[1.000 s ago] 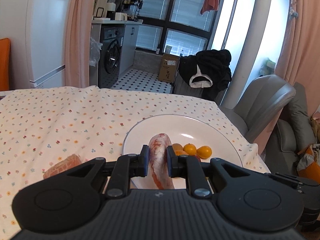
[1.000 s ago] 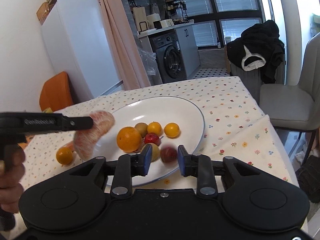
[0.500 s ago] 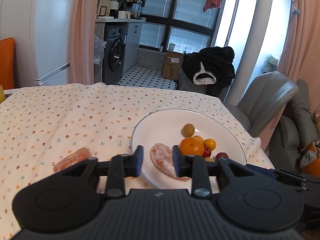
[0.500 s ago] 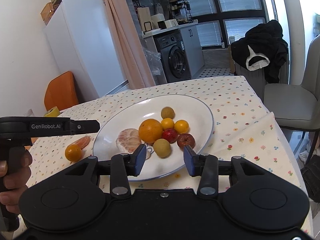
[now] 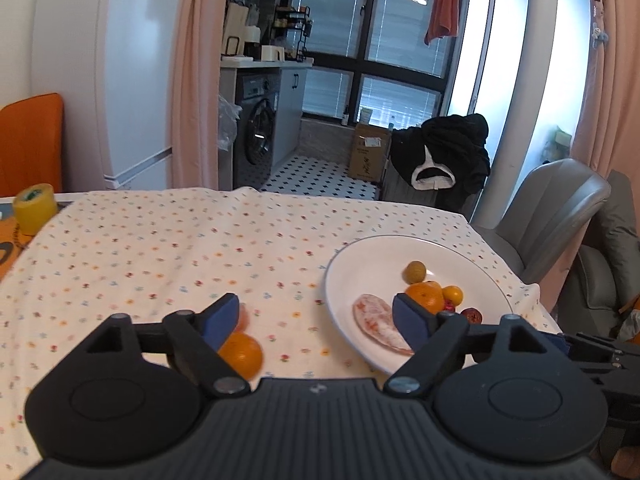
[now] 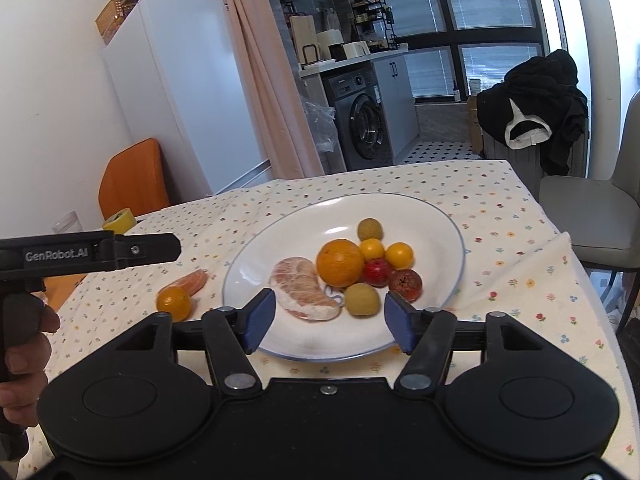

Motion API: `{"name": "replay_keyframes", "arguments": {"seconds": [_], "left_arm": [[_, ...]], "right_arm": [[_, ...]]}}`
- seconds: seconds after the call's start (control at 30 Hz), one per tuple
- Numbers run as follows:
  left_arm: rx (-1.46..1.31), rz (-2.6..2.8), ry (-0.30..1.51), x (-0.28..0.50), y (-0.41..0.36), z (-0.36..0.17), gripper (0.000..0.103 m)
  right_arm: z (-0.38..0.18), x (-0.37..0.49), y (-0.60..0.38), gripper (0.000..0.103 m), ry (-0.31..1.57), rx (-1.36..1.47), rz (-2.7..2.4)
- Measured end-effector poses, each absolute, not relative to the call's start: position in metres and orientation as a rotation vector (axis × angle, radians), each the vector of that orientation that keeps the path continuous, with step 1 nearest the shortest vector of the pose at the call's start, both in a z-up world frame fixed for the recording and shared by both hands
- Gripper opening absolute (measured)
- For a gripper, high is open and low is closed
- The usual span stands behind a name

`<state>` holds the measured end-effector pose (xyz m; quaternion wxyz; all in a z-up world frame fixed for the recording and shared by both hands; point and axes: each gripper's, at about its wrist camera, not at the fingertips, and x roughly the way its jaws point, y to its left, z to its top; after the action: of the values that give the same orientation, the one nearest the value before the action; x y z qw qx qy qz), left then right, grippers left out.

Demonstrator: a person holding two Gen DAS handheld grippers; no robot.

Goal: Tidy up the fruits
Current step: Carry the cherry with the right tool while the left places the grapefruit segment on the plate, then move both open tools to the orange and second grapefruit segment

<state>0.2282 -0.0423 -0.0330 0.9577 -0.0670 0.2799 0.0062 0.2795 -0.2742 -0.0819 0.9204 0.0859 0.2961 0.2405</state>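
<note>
Left tongs [image 5: 316, 320] gape wide, holding nothing, and hang over the small round orange [image 5: 241, 354] and pink peeled citrus segment [image 6: 188, 280] lying on the flowered tablecloth [image 5: 160, 248] beside the white round plate [image 6: 448, 232]. Right tongs [image 6: 330, 320] gape wide too. Best bet: drop low, straddle the orange squarely, close gently.
</note>
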Motion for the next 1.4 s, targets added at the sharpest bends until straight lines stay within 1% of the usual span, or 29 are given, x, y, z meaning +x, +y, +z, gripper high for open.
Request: {"name": "replay_keyframes", "arguments": {"seconds": [0.07, 0.2, 0.23, 0.4, 0.7, 1.0, 1.17, 1.4], "left_arm": [[-0.137, 0.018, 0.569, 0.224, -0.037, -0.032, 0.085], [-0.139, 0.027, 0.575, 0.216, -0.027, -0.032, 0.086], [-0.140, 0.031, 0.575, 0.214, -0.024, -0.032, 0.086], [-0.142, 0.050, 0.583, 0.204, -0.011, -0.036, 0.087], [-0.153, 0.112, 0.625, 0.191, 0.022, -0.048, 0.087], [-0.191, 0.154, 0.630, 0.180, 0.048, -0.053, 0.087], [-0.216, 0.162, 0.614, 0.175, 0.061, -0.052, 0.087], [-0.247, 0.154, 0.650, 0.177, 0.075, -0.058, 0.087]], "right_arm": [[-0.080, 0.278, -0.270, 0.065, 0.606, 0.174, 0.501], [-0.077, 0.273, -0.260, 0.079, 0.594, 0.167, 0.518], [-0.076, 0.271, -0.257, 0.081, 0.589, 0.162, 0.522], [-0.074, 0.269, -0.244, 0.084, 0.586, 0.147, 0.547], [-0.073, 0.267, -0.217, 0.084, 0.590, 0.122, 0.612], [-0.068, 0.262, -0.184, 0.083, 0.594, 0.064, 0.684], [-0.066, 0.263, -0.168, 0.079, 0.606, 0.040, 0.718], [-0.069, 0.269, -0.148, 0.074, 0.634, 0.017, 0.749]]}}
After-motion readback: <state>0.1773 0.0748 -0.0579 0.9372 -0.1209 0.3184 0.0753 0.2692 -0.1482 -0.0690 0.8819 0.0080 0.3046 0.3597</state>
